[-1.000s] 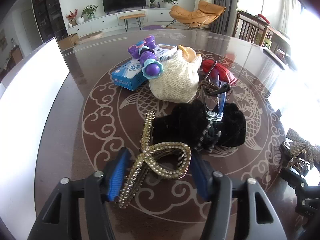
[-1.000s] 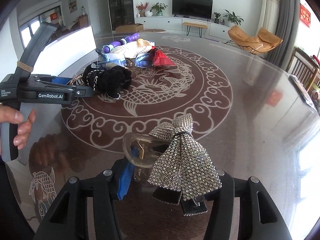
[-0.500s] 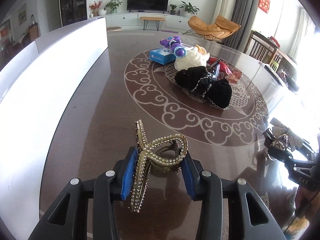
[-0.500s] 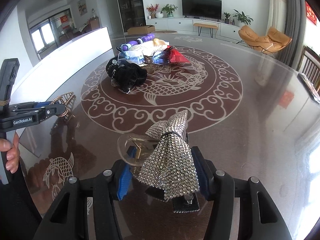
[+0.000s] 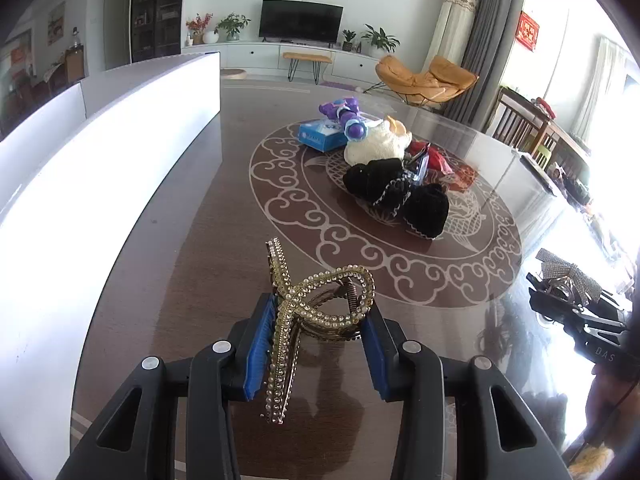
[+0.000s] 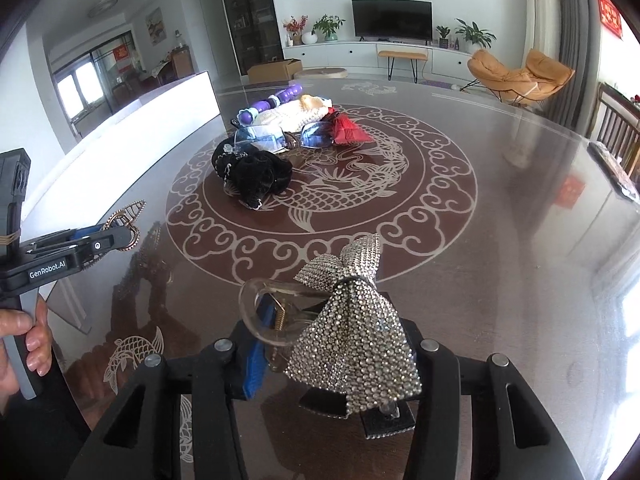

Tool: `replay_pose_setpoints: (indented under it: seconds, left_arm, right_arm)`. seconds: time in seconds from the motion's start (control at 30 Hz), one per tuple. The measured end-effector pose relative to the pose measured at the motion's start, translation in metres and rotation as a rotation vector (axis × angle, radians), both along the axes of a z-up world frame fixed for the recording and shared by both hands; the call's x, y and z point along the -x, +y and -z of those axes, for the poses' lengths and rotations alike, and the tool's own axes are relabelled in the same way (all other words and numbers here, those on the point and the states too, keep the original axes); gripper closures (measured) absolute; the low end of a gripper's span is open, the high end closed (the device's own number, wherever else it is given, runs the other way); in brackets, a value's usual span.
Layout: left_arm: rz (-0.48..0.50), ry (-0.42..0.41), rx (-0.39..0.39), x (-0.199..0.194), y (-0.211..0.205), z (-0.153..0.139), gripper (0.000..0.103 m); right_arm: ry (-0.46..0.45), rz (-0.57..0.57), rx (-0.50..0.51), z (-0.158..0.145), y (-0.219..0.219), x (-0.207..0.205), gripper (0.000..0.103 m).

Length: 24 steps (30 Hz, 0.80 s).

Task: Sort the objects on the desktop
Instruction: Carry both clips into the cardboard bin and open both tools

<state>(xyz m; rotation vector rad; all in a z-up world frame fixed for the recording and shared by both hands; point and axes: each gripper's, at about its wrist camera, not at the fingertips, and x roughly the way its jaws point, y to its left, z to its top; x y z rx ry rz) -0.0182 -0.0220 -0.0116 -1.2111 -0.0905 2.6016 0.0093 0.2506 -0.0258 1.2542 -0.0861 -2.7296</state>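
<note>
Both hands are loaded here! The left gripper (image 5: 318, 344) is clamped on the gold hair claw (image 5: 316, 312), blue pads pressing its two sides, after its jaws have just been closing around it. The claw's long beaded arm runs forward and away along the fingers, its looped half bulging to the right. Over on the other side, the right gripper (image 6: 332, 356) has also just been closing and is squeezed on the rhinestone bow clip (image 6: 352, 332), the clear clip body poking out to the left, the bow draped across the jaws.

Now the key relation: the white bin (image 5: 104, 152) lies along the left of the table (image 5: 180, 240), just beside the left gripper, so that hand looks the nearer one for a drop there. The remaining pile (image 5: 384, 172) sits well ahead at the centre medallion, far from both.

The bin's inside is hidden, washed out white; the bow covers the right gripper's far pad, and the lower clip part is hard to read
</note>
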Motion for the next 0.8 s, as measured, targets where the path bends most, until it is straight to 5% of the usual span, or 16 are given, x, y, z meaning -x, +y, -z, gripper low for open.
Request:
replay_pose_setpoints:
  seconds: [0.23, 0.47, 0.63, 0.8]
  left_arm:
    - [-0.088, 0.078, -0.159, -0.029, -0.045, -0.059, 0.061]
    - [-0.293, 0.142, -0.122, -0.022, -0.168, -0.122, 0.061]
    - [-0.455, 0.043, -0.040, 0.001, -0.261, -0.112, 0.061]
    - [-0.521, -0.100, 0.031, 0.021, -0.306, -0.078, 0.061]
  right_arm:
    - [0.050, -0.131, 0.040, -0.037, -0.039, 0.006, 0.054]
    - [0.180, -0.430, 0.092, -0.106, -0.175, 0.041, 0.054]
    - [0.186, -0.693, 0.125, -0.137, -0.298, 0.060, 0.054]
    - [0.049, -0.851, 0.080, -0.115, -0.401, 0.087, 0.054]
